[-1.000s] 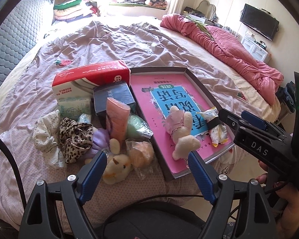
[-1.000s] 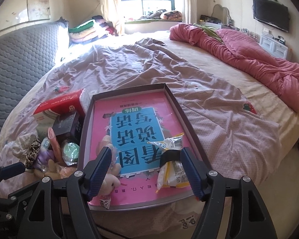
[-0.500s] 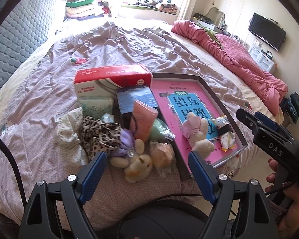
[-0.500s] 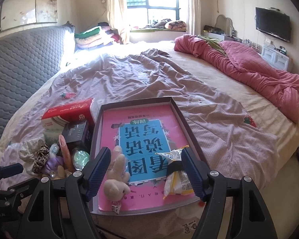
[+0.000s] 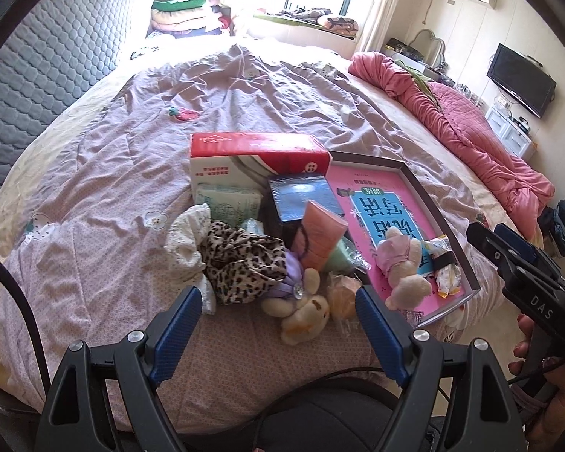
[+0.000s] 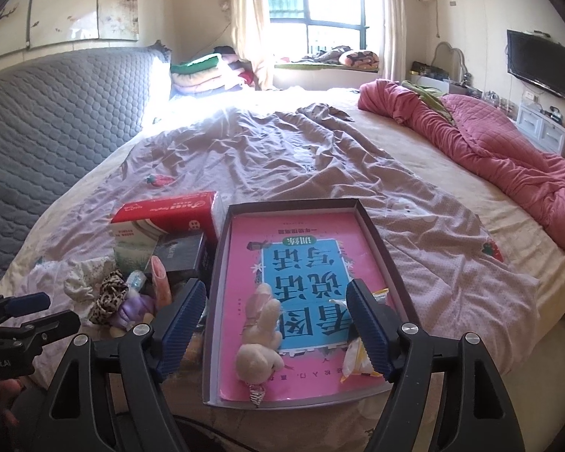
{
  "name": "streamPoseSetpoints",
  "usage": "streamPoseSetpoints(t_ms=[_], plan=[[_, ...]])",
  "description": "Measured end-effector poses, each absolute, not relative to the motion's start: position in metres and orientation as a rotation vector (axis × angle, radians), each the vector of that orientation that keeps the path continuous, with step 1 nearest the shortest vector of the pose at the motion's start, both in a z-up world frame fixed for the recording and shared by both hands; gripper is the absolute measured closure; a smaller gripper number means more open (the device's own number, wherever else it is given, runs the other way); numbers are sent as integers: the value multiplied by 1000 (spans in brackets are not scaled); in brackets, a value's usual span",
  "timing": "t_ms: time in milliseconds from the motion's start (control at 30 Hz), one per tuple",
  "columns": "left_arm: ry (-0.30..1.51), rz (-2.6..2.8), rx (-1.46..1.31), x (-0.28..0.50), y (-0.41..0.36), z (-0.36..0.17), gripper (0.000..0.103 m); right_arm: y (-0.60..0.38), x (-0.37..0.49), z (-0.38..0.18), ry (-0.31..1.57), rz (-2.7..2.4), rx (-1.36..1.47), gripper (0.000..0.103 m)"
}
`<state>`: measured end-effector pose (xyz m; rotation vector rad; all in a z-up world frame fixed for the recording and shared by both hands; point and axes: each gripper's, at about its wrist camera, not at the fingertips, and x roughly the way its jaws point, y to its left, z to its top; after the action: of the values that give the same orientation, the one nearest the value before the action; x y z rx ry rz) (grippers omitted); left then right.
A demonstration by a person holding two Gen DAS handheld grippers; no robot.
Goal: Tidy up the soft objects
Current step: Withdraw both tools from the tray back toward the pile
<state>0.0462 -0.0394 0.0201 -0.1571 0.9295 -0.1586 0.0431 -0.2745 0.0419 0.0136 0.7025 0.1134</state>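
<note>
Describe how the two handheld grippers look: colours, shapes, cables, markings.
Both the left gripper and the right gripper are black, with triangular cut-out arms, silver screws and ribbed blue fingers. A black cable loops under the left one. The right gripper's side reads "DAS" in white.

A rumpled lilac bedspread (image 5: 245,90) carries a shallow tray (image 6: 373,226), tissue box (image 5: 258,150) and pink quilt (image 6: 508,143).
</note>
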Motion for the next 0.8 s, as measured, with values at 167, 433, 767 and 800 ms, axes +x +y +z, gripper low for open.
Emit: streamPoseSetpoints(t_ms=[167,433,767,800], plan=[[924,-133,-180,45,-25,21,20,-262,41,43,702,157,-12,25],[935,-99,-209,42,-3,15,20,-244,37,39,719,222,-54,25],[961,-70,-235,39,12,3,20,-229,39,24,789,285,-101,25],[962,-69,-245,39,14,2,20,-228,40,22,797,289,-103,25]])
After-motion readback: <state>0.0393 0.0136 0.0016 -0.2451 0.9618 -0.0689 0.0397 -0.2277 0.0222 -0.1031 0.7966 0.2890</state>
